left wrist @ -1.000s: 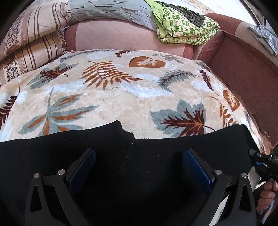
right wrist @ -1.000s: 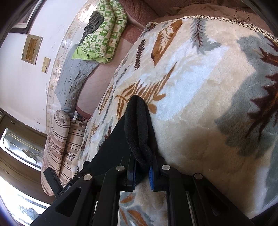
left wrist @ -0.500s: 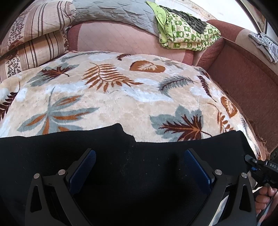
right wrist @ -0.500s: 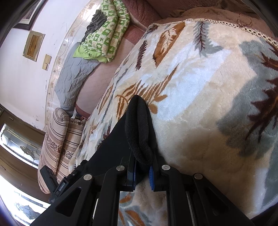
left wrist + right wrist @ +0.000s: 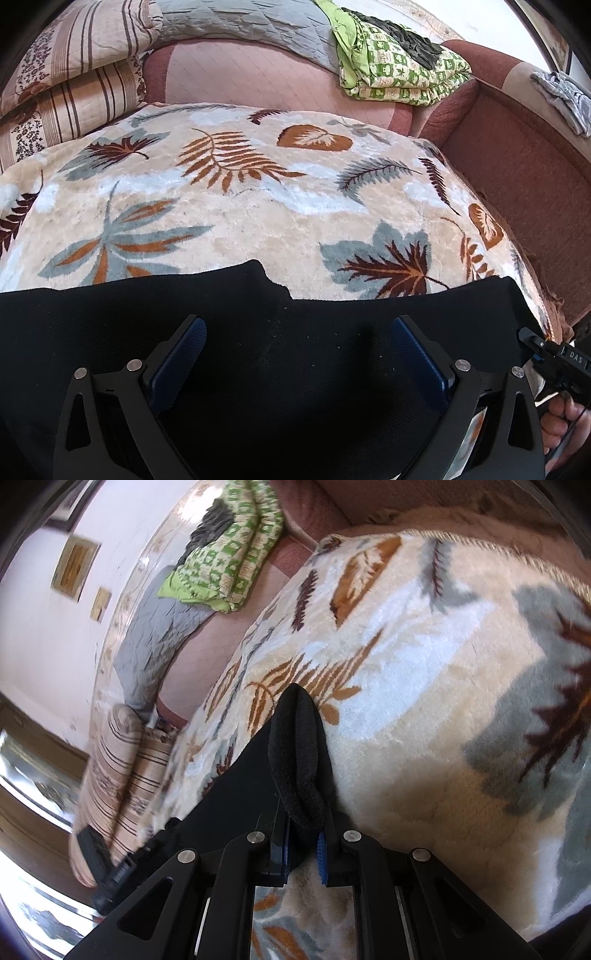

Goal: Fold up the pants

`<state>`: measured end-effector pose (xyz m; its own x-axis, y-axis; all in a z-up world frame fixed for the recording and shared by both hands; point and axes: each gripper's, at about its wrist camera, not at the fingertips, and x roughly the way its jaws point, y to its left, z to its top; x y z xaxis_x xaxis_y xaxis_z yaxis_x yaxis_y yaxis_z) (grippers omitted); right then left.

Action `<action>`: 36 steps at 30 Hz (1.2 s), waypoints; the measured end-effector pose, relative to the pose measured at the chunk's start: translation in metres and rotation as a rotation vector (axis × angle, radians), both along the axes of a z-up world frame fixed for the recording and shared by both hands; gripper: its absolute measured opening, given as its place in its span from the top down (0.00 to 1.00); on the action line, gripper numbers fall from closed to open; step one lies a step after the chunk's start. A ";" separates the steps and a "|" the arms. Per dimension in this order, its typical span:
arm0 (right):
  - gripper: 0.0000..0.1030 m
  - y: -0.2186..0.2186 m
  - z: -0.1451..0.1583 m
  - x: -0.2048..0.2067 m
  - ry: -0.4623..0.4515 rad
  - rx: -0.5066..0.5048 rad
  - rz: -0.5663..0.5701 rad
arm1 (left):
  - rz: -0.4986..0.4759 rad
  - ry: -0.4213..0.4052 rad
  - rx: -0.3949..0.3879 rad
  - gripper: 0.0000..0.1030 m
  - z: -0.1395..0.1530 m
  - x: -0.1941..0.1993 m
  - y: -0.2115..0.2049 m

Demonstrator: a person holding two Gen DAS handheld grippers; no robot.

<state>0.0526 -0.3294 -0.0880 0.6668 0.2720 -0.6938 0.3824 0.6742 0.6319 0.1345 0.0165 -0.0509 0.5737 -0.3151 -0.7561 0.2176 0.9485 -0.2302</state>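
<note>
Right wrist view shows your right hand-held gripper (image 5: 303, 843) pinching the black pants (image 5: 295, 760); your left hand-held gripper (image 5: 297, 354) gapes wide above them, empty.

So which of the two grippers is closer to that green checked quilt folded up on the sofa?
Hard to call. The left gripper hovers open over the black pants; the right gripper pinches their edge. Both are across the leaf blanket from the green quilt.

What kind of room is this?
Likely a home living or sleeping room: a leaf-print plush blanket over a reddish sofa, striped pillows, a folded green quilt.
</note>
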 end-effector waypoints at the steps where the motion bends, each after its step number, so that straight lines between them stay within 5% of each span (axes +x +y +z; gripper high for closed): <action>1: 0.91 0.004 0.003 0.001 0.002 -0.042 0.015 | 0.000 -0.003 0.005 0.02 0.000 0.000 0.000; 5: 0.91 0.017 0.013 0.003 0.007 -0.191 0.065 | -0.002 -0.003 0.015 0.02 0.001 -0.001 -0.001; 14: 0.91 0.014 0.012 0.003 0.021 -0.184 0.073 | -0.006 -0.006 0.031 0.02 0.001 -0.002 -0.002; 19: 0.91 0.019 0.016 0.004 0.023 -0.212 0.075 | 0.010 -0.054 0.028 0.13 0.014 -0.005 0.006; 25: 0.92 0.032 0.036 0.004 -0.047 -0.262 0.100 | 0.220 -0.149 -0.044 0.13 0.047 -0.014 0.062; 32: 0.92 0.079 0.055 0.012 -0.165 -0.226 0.261 | 0.426 -0.071 -0.273 0.12 0.061 -0.019 0.135; 36: 0.92 0.120 0.061 0.026 -0.193 -0.186 0.358 | 0.457 -0.129 -0.213 0.12 0.085 -0.015 0.161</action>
<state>0.0790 -0.2092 -0.0270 0.6753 0.3913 -0.6252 -0.0085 0.8518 0.5239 0.1192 0.1773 0.0337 0.7728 -0.1498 -0.6167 -0.1690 0.8881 -0.4275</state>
